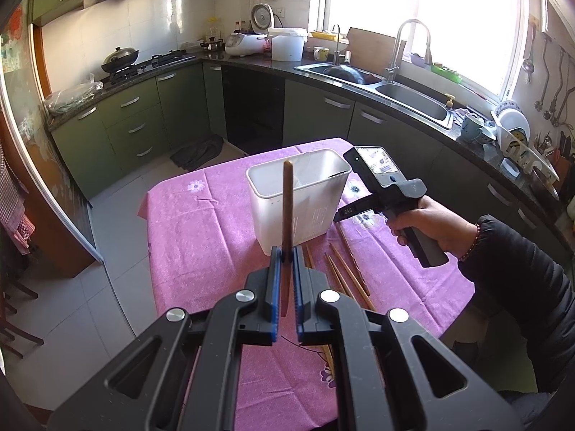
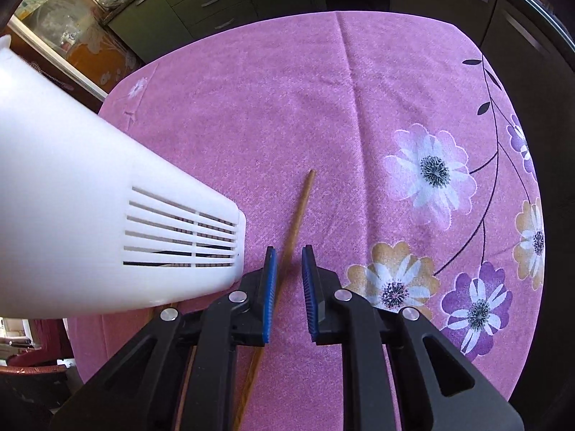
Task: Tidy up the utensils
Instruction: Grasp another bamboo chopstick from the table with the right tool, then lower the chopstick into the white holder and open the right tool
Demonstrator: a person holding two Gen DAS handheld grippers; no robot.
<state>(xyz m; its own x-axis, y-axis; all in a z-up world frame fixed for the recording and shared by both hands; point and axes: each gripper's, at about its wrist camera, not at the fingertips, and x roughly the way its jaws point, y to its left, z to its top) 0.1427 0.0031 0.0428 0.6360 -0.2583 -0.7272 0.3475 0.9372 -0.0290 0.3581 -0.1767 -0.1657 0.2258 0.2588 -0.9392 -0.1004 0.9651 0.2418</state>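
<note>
A kitchen with dark green cabinets (image 1: 143,122) and a steel double sink (image 1: 406,98) under a bright window surrounds a table covered in a pink flowered tablecloth (image 1: 201,237), where utensils are being sorted. Near the cloth's far edge stands a white plastic utensil holder (image 1: 298,197), open at the top and slotted low on its walls; in the right wrist view the same holder looms at the left with its slots just beside the gripper. A person's right hand (image 1: 427,230), in a dark sleeve with a beaded bracelet, grips the handle of the right gripper (image 2: 289,251), which points steeply down at the cloth just right of the holder. Its blue pads (image 2: 270,287) stand narrowly apart on either side of a wooden chopstick (image 2: 300,212) lying flat on the cloth, and neither pad is seen pressing on it. The left gripper (image 1: 286,251) is clamped tight on another wooden chopstick (image 1: 287,208), which rises upright in front of the holder, its tip level with the rim. Loose chopsticks (image 1: 345,273) lie on the cloth between the holder and the person, just right of the left gripper.
</note>
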